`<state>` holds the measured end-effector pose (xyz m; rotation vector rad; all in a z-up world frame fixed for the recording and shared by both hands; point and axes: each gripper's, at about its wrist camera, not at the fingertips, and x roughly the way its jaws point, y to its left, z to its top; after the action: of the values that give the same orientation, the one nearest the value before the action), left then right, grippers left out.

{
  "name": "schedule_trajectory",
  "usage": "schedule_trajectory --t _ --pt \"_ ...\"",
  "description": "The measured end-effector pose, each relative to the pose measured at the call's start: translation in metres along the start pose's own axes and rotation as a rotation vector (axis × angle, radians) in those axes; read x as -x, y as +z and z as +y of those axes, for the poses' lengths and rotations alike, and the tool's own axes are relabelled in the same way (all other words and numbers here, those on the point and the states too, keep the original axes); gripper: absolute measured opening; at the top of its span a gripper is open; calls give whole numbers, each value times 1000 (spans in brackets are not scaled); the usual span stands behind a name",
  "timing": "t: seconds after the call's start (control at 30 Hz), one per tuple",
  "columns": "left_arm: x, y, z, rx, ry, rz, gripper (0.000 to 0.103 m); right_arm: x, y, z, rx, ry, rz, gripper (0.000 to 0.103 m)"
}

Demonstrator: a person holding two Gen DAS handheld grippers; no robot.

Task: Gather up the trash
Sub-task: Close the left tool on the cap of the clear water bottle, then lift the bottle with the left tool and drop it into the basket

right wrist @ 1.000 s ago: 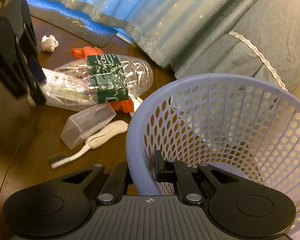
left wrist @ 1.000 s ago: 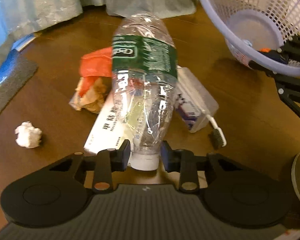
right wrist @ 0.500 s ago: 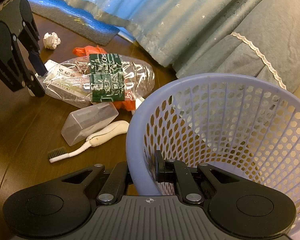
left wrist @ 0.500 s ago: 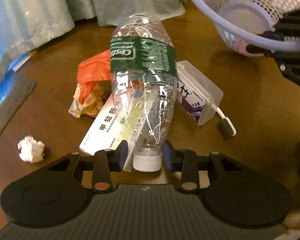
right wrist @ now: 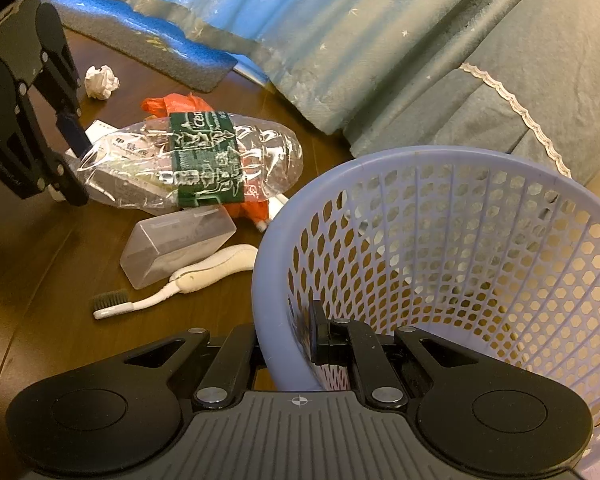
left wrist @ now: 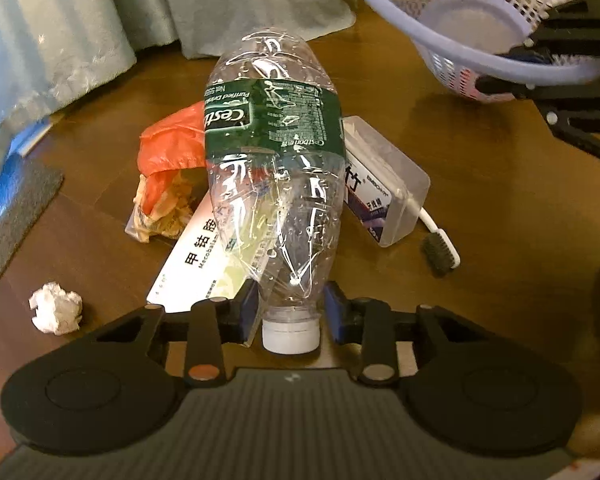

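**Bottle in left tongs, basket rim in right**

Far left we see a paper wad alone on the wooden tabletop. Next, an orange bag with crumpled wrapper, touching a white box that lies under the bottle. Our left tongs are clamped on the neck of the crushed clear bottle, white cap toward the camera, green label round its middle; base points away, over the pile. Just right of it we see a clear plastic case, then a toothbrush beside it, bristles toward us. Further right, our right tongs pinch the rim of the lavender basket, one finger outside, one inside the wall. Basket is tilted, apart from the bottle. Curtains behind.
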<state>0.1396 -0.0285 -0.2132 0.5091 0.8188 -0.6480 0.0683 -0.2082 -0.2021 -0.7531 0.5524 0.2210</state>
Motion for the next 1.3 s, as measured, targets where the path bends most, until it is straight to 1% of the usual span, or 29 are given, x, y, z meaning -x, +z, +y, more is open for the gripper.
schedule_trajectory --t 0.17,0.3,0.4,0.57,0.73,0.8,0.93,1.07,1.3 --pt "-3 5 -4 -19 3 -6 31 -1 0 1 4 0 2 4" --pt "-3 5 -7 -7 -18 -2 31 0 -1 1 6 -1 1 4" --pt "-6 4 -10 2 -30 12 33 -1 -1 2 9 -1 2 4" --pt "-11 4 -15 -8 -25 16 33 0 -2 3 9 -1 1 4" --pt "-12 4 -17 -9 -34 18 30 0 -2 3 9 -1 0 4" --pt "-10 3 -14 4 -45 22 28 0 -2 2 7 -1 0 4" --pt "1 3 -4 57 -74 15 28 1 -1 2 2 -3 -1 4" --pt "18 1 5 126 -98 11 27 1 -1 1 5 -1 0 4" --pt "48 4 19 200 -132 -3 27 -1 -1 2 15 -1 4 4"
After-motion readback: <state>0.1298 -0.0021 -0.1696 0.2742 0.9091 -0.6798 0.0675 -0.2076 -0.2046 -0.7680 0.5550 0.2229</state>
